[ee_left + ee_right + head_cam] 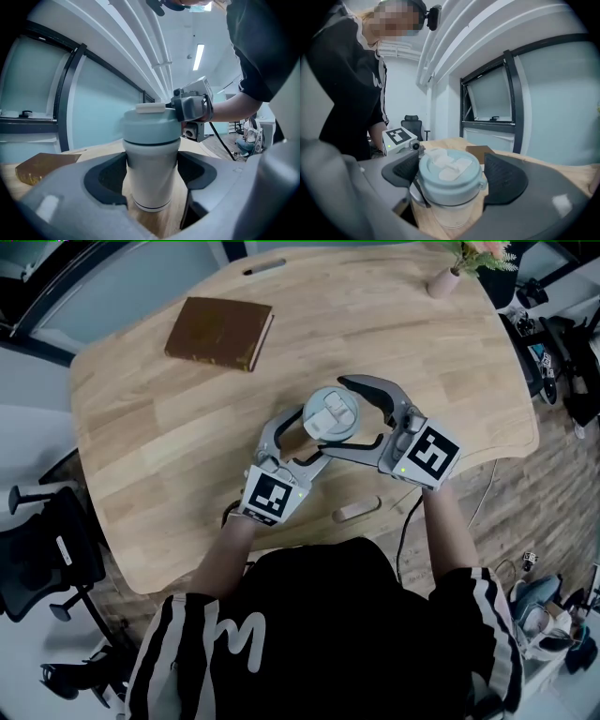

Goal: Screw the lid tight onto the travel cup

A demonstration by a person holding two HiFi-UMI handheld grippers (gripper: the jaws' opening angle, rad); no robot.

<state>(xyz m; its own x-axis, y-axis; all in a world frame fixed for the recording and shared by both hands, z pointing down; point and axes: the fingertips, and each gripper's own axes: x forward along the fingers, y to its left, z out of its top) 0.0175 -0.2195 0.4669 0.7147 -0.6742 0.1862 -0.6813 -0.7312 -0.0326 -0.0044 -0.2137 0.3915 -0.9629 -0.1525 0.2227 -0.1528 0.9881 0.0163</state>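
The travel cup stands upright mid-table, its pale blue lid on top. My left gripper is shut on the cup's white body, a dark pad against each side below the lid. My right gripper reaches in level from the right, its jaws round the lid. The near pad lies at the lid's rim and the far pad stands a sliver off it. The right gripper is open. The lid's flip tab faces up.
A brown book lies at the table's back left, and a small pink vase with flowers stands at the back right. A pale oblong piece lies near the front edge. An office chair stands left of the wooden table.
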